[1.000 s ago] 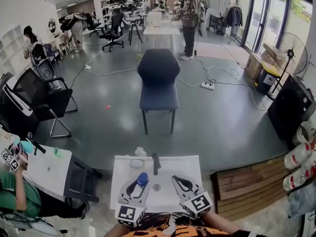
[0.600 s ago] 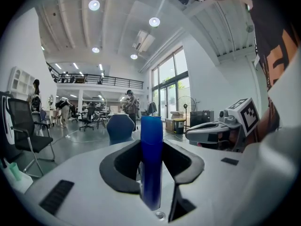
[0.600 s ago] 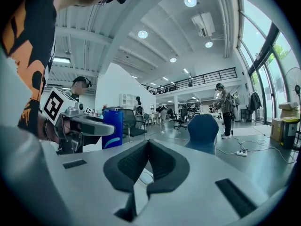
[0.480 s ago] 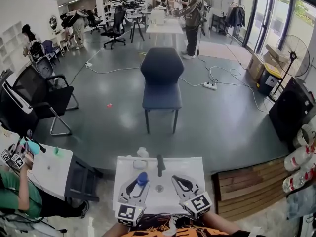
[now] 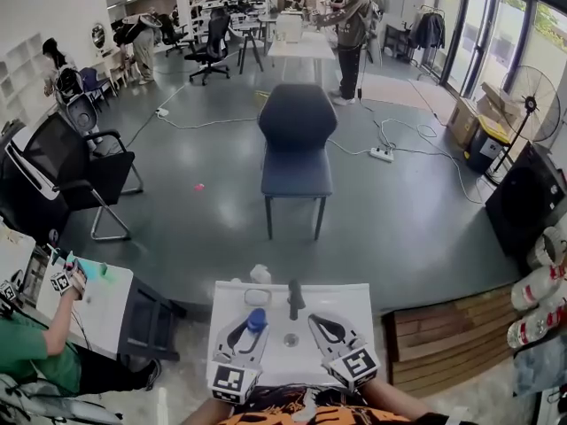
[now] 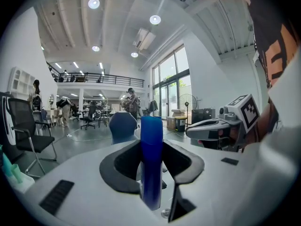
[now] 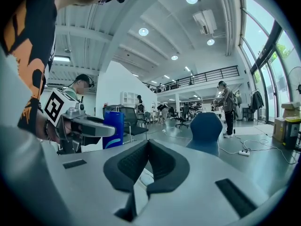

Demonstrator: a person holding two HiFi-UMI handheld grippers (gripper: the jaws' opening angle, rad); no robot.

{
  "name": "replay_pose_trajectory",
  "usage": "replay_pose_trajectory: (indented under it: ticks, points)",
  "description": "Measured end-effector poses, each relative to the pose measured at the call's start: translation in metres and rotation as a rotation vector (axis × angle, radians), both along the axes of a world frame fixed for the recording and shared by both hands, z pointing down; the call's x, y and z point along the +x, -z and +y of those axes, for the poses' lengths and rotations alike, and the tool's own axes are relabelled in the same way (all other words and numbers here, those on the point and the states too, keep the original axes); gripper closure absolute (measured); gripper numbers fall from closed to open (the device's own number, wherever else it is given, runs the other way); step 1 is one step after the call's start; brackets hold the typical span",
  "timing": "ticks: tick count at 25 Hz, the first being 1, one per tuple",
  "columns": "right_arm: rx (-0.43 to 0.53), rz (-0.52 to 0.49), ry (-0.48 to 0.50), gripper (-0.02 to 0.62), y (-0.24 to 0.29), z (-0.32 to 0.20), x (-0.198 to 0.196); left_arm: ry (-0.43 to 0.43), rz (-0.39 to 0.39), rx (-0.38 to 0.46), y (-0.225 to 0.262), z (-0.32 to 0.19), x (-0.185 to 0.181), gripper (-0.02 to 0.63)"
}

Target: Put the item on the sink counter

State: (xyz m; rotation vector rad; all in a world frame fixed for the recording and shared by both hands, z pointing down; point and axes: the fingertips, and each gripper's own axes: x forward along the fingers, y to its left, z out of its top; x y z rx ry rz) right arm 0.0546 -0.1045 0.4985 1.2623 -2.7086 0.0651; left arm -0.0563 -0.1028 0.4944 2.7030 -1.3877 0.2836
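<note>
A blue cylindrical bottle (image 5: 256, 319) stands upright between the jaws of my left gripper (image 5: 252, 324), which is shut on it above the white sink's basin (image 5: 306, 361). In the left gripper view the blue bottle (image 6: 151, 159) fills the gap between the black pads (image 6: 123, 160). My right gripper (image 5: 322, 328) hovers over the basin's right side, shut and empty; its black pads (image 7: 134, 161) meet at the tips. The sink counter (image 5: 354, 301) is a white rim around the basin. From the right gripper view the blue bottle (image 7: 113, 128) shows at the left.
A dark faucet (image 5: 295, 297) stands at the back of the sink, with a pale soap dish (image 5: 257, 297) and a small white bottle (image 5: 260, 274) to its left. A drain (image 5: 291, 339) lies mid-basin. Wooden pallet (image 5: 443, 326) to the right, a person at a white desk (image 5: 89, 308) to the left.
Both grippers keep their places over the sink. The head view has drifted slightly. The person at the left desk has moved a hand across the desk.
</note>
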Motion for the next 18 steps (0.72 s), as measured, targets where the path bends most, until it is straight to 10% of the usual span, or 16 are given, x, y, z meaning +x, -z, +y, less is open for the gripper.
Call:
replay_pose_trajectory:
  ticks: [18]
  points:
    - [-0.056, 0.019, -0.013, 0.581, -0.020, -0.041, -0.028, 0.008, -0.005, -0.018, -0.023, -0.037, -0.029, 0.446]
